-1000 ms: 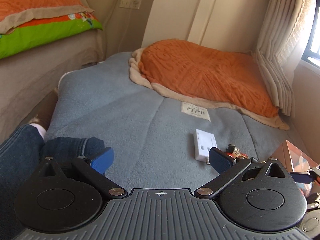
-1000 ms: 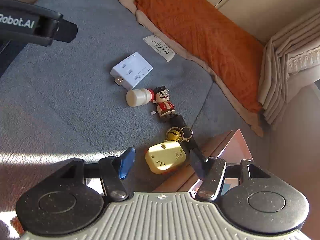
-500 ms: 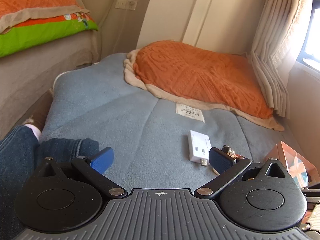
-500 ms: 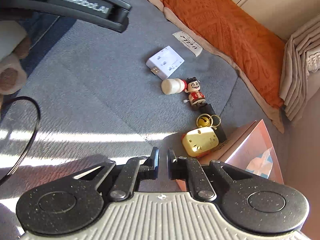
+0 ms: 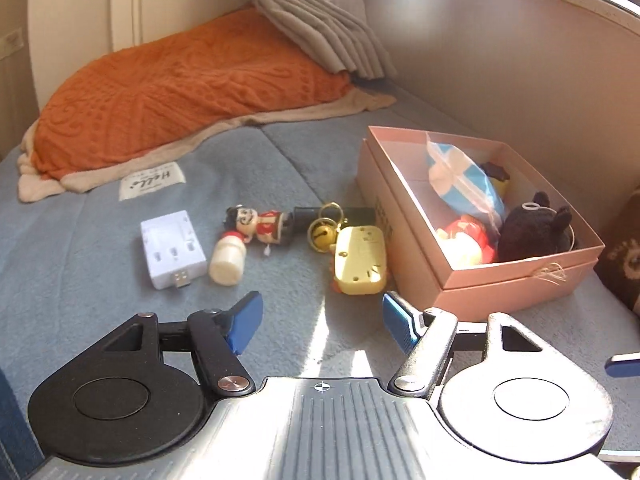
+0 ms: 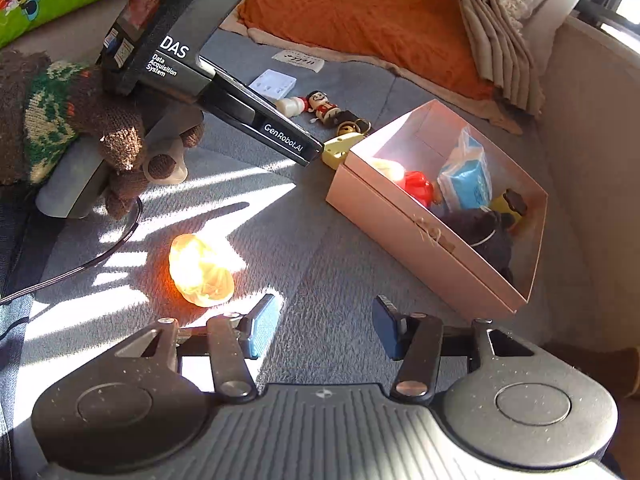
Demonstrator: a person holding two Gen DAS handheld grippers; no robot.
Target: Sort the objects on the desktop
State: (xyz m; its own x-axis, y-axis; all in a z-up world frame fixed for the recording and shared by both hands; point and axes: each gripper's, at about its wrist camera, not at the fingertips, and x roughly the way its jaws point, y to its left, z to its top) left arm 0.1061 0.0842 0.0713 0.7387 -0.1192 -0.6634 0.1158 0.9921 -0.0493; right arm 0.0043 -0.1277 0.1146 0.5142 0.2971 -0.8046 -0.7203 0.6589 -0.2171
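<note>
Both cameras swung right since the earlier frames: pink box (image 5: pixel 472 276) now fully in left wrist view, and right gripper (image 6: pixel 324 330), pressed together half a second ago, now has jaws spread wide, empty. Left gripper (image 5: pixel 320 316) jaws also spread, empty, hovering at lower centre over the grey-blue blanket (image 5: pixel 100 280).

Loose items in a row mid-frame, left wrist view: white USB hub (image 5: pixel 172 254), small white bottle (image 5: pixel 228 260) touching the toy figure (image 5: pixel 256 222), yellow bell keyring (image 5: pixel 322 232), yellow case (image 5: pixel 360 260) just beside the box wall. Box at right holds blue-white packet (image 5: pixel 460 180), red toy (image 5: pixel 468 236), black plush (image 5: pixel 536 232); a yellow-black item behind, hard to make out.

Right wrist view: glowing orange-yellow object (image 6: pixel 200 270) lower left in sun glare, possibly translucent plastic. Left gripper body crosses upper left, held by a brown knit glove (image 6: pixel 80 120). Orange blanket (image 5: pixel 180 84) at top, curtain (image 5: pixel 320 24) upper right
</note>
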